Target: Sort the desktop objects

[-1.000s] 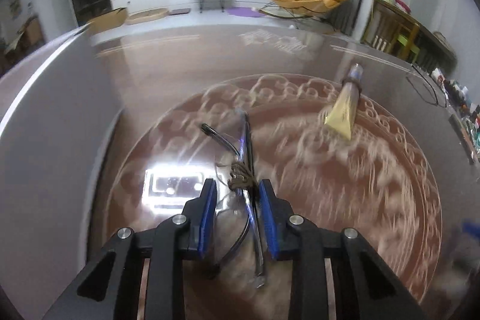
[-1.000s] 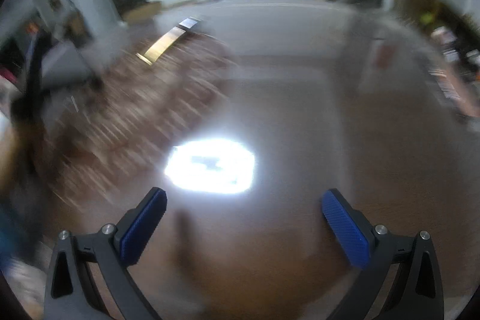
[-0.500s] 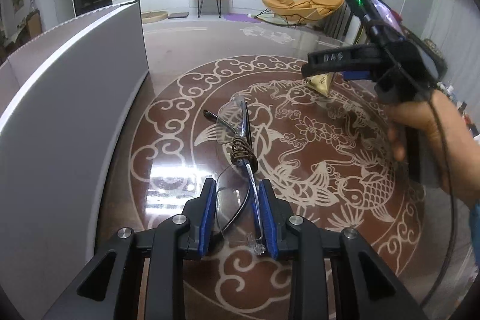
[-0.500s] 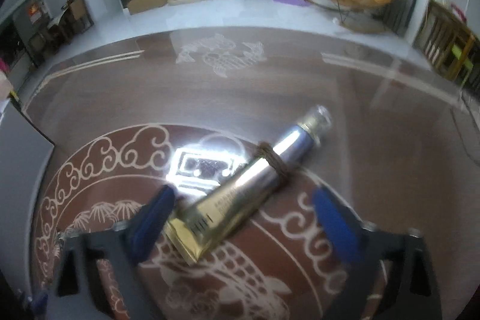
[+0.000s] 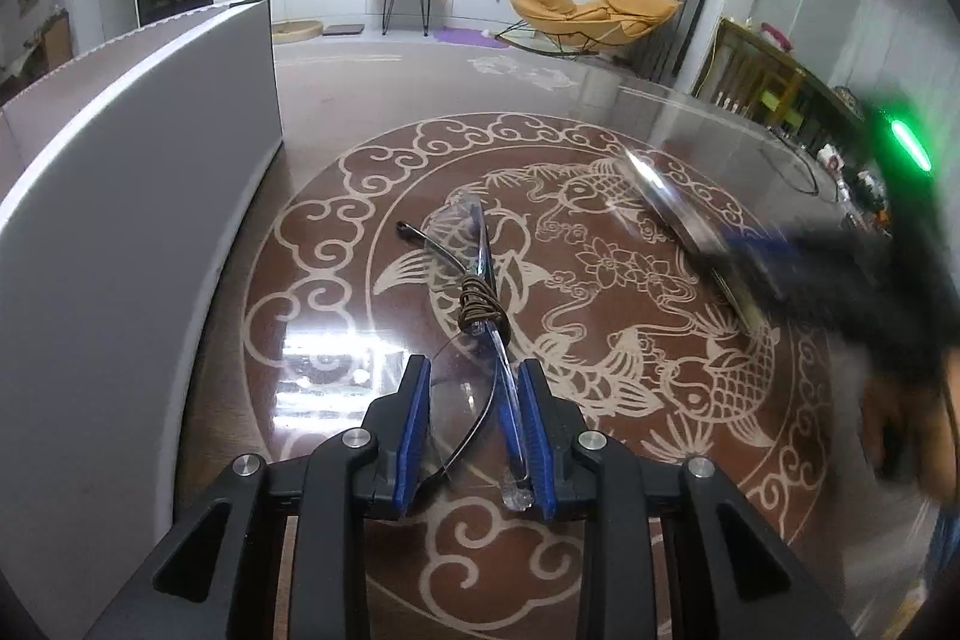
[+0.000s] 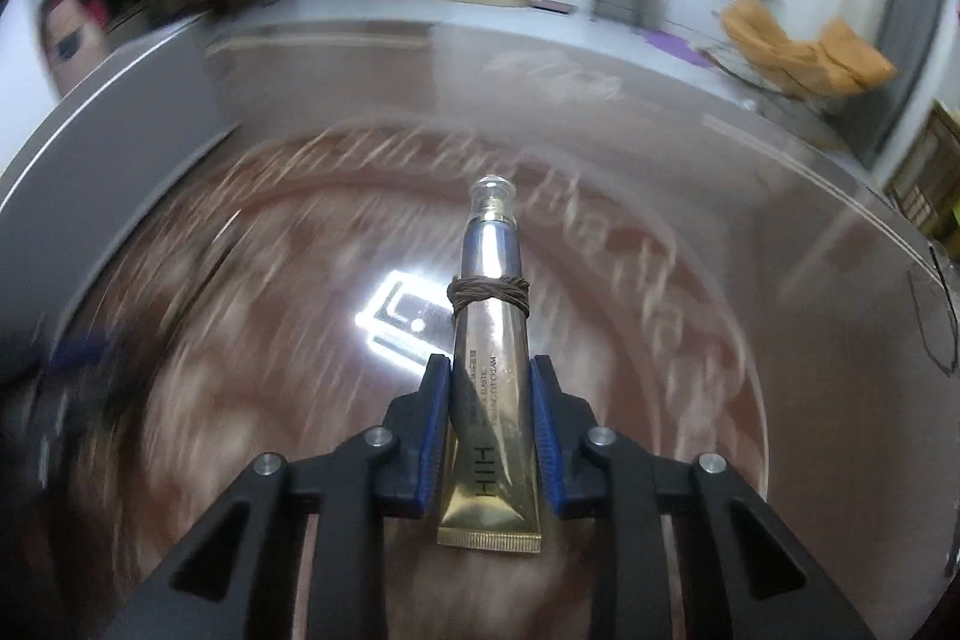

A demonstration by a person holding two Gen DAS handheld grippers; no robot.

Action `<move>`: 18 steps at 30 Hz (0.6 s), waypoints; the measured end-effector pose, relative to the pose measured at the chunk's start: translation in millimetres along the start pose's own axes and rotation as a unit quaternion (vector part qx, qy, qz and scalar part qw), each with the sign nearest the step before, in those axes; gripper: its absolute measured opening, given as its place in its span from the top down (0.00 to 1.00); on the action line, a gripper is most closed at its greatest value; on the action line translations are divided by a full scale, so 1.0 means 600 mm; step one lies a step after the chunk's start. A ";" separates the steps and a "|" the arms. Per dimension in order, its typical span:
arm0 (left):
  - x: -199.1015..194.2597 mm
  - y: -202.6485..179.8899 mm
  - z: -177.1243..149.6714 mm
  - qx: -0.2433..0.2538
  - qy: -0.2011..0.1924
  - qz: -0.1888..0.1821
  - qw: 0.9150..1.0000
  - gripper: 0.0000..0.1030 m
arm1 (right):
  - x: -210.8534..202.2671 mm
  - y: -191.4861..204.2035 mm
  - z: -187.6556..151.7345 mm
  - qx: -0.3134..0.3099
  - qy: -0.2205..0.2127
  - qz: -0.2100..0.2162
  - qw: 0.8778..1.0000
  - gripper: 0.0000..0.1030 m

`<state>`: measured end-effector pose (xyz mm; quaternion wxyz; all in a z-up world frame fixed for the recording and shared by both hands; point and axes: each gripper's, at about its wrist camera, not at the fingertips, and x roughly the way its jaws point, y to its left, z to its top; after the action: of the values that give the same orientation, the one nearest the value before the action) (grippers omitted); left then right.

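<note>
Clear glasses (image 5: 480, 244) with a brown cord (image 5: 480, 307) wound round them stick out forward from my left gripper (image 5: 474, 367), which is shut on their near end above the patterned brown table (image 5: 600, 370). A gold and silver cream tube (image 6: 489, 328), also bound with brown cord, lies straight between the blue pads of my right gripper (image 6: 489, 370). Its jaws are closing, and the pads press on the tube's sides. In the left wrist view the tube (image 5: 666, 202) and the blurred right gripper (image 5: 750, 244) are at the right, with a hand (image 5: 900, 418) behind.
A tall grey board (image 5: 120, 196) stands upright along the table's left side. A thin black cable (image 6: 936, 316) lies near the right rim. Small clutter (image 5: 840, 160) sits beyond the right edge. A living room with a TV and an orange chair lies behind.
The right gripper swung over the tube, rolled in line with it and closed from wide open onto it. The left gripper shifted away from the grey board with the glasses, then held still.
</note>
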<state>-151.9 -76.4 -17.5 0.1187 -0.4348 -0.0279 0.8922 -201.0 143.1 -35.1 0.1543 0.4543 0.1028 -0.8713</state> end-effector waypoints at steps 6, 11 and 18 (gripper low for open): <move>-0.014 -0.024 -0.022 0.002 0.000 -0.008 1.000 0.72 | -0.122 0.048 -0.184 -0.017 -0.022 0.000 1.000 0.73; -0.054 -0.071 -0.083 0.026 0.005 -0.034 0.999 0.72 | -0.186 0.053 -0.284 0.013 -0.036 -0.011 0.999 0.73; -0.076 -0.075 -0.112 0.004 -0.001 -0.034 0.999 0.62 | -0.177 0.032 -0.293 0.044 -0.019 -0.018 0.999 0.12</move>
<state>-63.7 -47.2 -17.1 0.1506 -0.4321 -0.0388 0.8883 -3.1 200.3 -47.6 0.1202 0.4418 0.0694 -0.8863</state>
